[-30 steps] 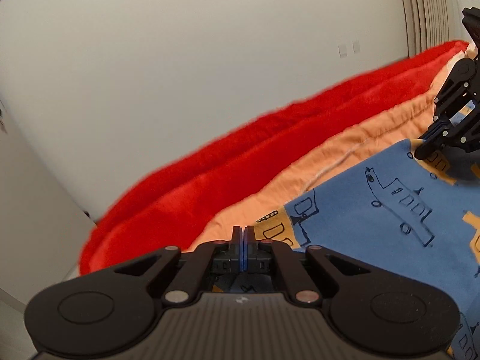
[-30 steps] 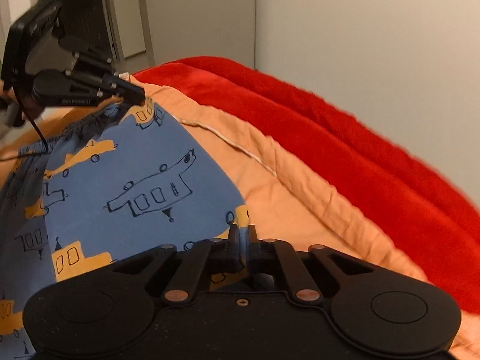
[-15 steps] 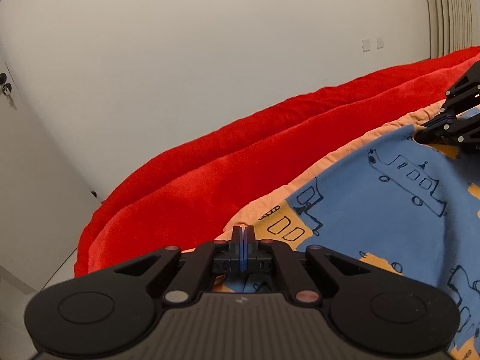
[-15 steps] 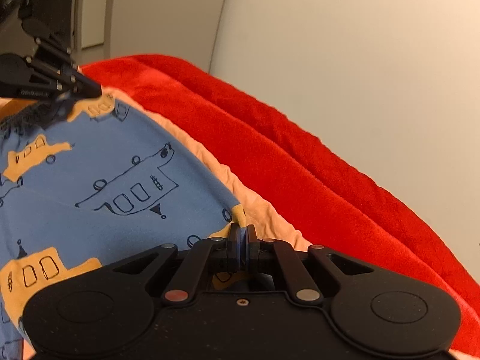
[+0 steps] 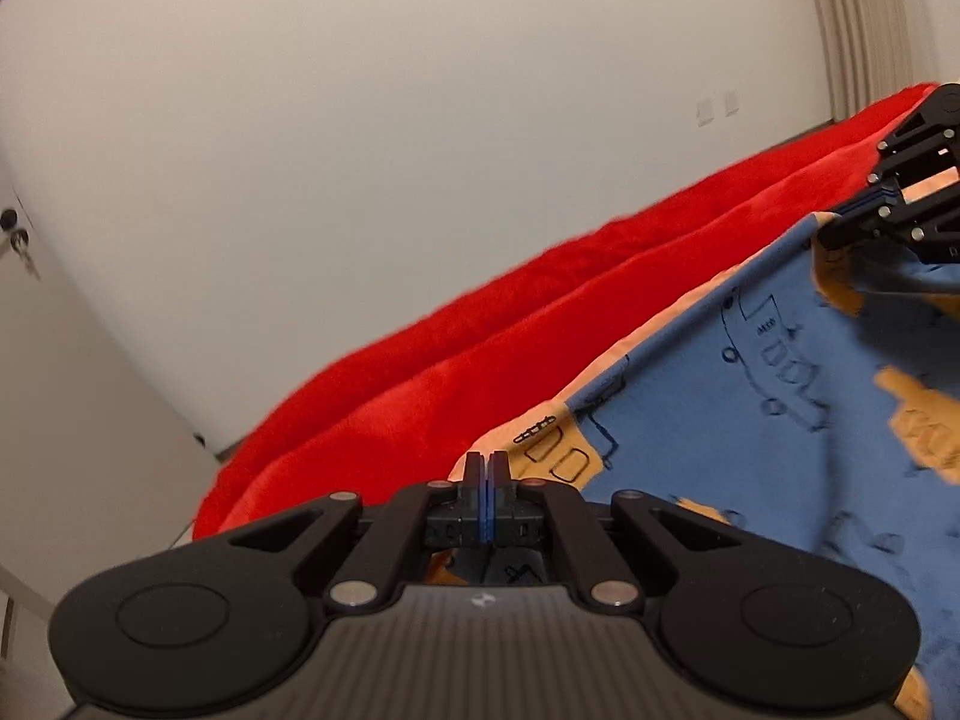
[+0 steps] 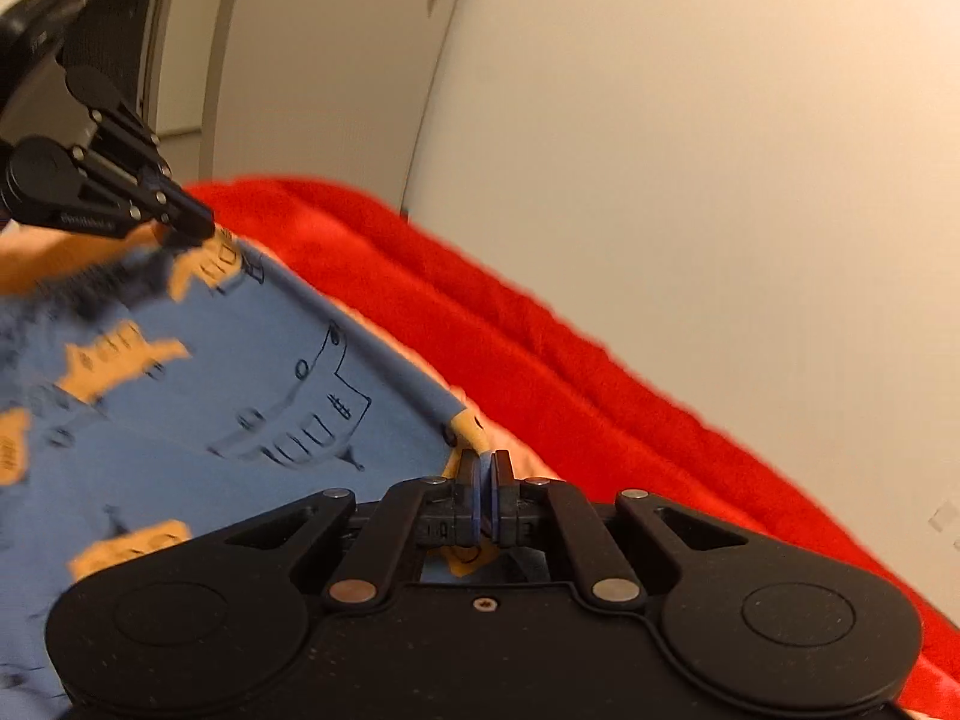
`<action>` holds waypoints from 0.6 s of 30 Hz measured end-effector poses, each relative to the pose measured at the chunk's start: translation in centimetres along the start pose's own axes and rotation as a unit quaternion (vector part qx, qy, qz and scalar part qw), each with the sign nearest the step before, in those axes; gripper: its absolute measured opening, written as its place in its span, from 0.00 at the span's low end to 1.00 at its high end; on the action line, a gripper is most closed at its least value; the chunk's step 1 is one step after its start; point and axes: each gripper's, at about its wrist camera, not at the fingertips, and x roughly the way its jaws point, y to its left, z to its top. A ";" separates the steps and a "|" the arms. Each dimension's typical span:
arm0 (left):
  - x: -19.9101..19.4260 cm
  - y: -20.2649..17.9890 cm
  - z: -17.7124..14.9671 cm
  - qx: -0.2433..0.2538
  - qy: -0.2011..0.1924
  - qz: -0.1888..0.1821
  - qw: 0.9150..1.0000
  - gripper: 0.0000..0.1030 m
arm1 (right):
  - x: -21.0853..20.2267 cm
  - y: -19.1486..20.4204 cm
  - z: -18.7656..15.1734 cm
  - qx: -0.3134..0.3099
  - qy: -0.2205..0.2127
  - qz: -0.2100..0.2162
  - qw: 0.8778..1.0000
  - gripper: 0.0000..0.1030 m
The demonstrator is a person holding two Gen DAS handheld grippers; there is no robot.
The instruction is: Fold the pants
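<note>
The pants are blue with orange and black vehicle prints. My left gripper is shut on one corner of the pants and holds it lifted. My right gripper is shut on another corner of the pants. The fabric edge stretches taut between the two grippers. The right gripper shows at the right edge of the left wrist view. The left gripper shows at the upper left of the right wrist view. The lower part of the pants is hidden behind the gripper bodies.
An orange quilt lies under the pants on the bed, with a red blanket along its far side against the white wall. A door stands at the back in the right wrist view.
Both grippers have risen and tilted upward with the pants' corners. The fabric edge between them has pulled taut, and less of the orange quilt shows.
</note>
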 end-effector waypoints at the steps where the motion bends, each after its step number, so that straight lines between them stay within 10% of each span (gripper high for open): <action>1: -1.1 -0.1 -0.1 0.001 -0.005 -0.002 1.000 0.00 | -1.2 0.2 0.0 -0.003 -0.012 0.000 1.000 0.02; 10: -11.4 -1.9 -3.3 0.036 -0.075 -0.016 0.996 0.00 | -13.3 5.6 -1.7 -0.043 -0.077 -0.013 0.996 0.01; 18: -17.6 -5.5 -8.8 0.089 -0.047 -0.053 0.993 0.00 | -21.2 12.7 -6.5 -0.048 -0.056 0.018 0.997 0.01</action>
